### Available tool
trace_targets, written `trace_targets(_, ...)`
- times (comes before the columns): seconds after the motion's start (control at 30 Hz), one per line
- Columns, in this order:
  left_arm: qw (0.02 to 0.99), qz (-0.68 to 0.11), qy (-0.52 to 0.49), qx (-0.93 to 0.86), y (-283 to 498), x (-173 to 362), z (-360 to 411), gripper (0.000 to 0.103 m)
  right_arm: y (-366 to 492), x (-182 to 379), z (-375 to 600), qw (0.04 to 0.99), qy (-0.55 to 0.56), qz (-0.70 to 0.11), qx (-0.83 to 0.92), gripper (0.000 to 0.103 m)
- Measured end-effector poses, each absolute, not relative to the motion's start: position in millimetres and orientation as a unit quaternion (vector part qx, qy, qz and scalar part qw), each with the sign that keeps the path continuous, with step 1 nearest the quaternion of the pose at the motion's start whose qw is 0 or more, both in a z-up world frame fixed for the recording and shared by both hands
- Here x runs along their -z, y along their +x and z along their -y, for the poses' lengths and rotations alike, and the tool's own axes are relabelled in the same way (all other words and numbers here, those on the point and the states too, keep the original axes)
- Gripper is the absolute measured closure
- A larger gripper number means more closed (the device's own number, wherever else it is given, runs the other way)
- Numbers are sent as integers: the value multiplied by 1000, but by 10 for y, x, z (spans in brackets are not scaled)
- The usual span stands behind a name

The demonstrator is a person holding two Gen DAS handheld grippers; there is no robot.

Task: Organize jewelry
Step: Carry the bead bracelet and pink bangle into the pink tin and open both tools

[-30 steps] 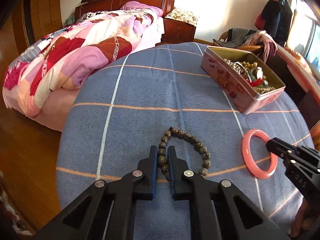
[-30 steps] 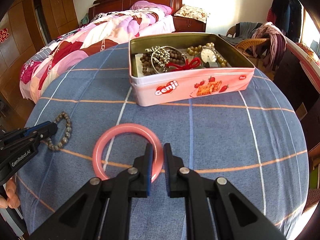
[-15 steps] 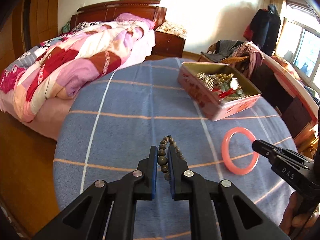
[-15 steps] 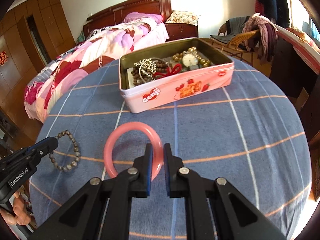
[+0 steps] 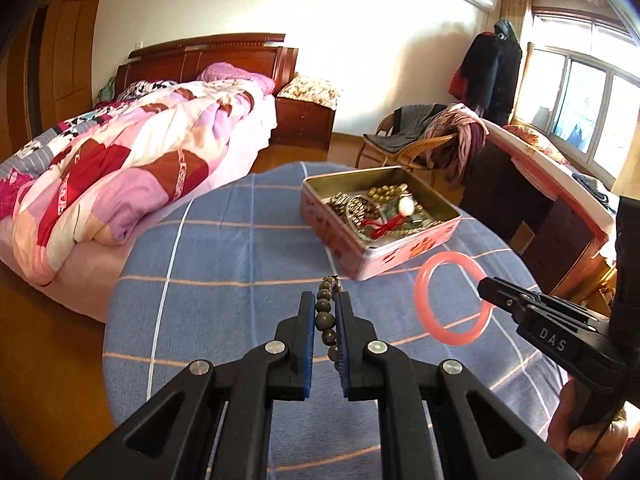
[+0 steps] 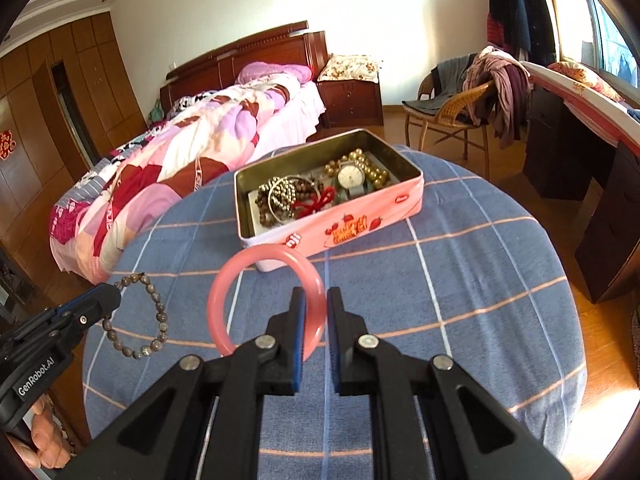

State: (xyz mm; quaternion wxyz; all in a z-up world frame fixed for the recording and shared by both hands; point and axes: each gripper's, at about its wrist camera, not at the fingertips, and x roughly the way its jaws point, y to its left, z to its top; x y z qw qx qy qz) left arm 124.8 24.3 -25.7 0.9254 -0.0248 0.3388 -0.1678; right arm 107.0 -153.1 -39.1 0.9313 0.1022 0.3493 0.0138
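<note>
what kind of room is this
A bedroom in a home, most likely: a made-up bed with a wooden headboard, a nightstand beside it, and clothes draped over a wicker chair.

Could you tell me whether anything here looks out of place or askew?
Nothing stands out. The left claw holds the bead bracelet, the right claw holds the pink bangle, and the open tin sits upright with its jewelry inside.

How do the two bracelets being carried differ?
The pink bangle is one smooth rigid ring; the bead bracelet is a string of dark round beads. The right gripper holds the pink bangle, the left gripper the bead bracelet. Both are lifted off the table near the tin.
</note>
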Motion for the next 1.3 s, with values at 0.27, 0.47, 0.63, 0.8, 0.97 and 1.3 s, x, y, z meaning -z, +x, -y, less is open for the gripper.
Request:
trace_targets(0.27, 929, -319, -10, 188, 1233, 88, -56, 94, 1026, 248, 1631, 939, 104, -327, 0, 90)
trace_targets(0.47, 932, -306, 2, 194, 1242, -39, 87, 94, 1010, 142, 1736, 943, 107, -314, 13, 90)
trace_targets(0.63, 931, -302, 6, 203, 1255, -88, 158, 94, 1012, 53, 1804, 947, 105, -303, 24, 90)
trace_targets(0.8, 931, -297, 5, 211, 1299, -130, 226, 94, 1019, -17, 1863, 950, 106, -294, 32, 90)
trace_targets(0.97, 932, -288, 4, 221, 1336, -214, 296, 94, 1044, -96, 1911, 952, 103, -286, 36, 90)
trace_targets(1.3, 933, -271, -7, 238, 1461, -348, 425, 94, 1135, -242, 1969, 958, 99, -266, 45, 90)
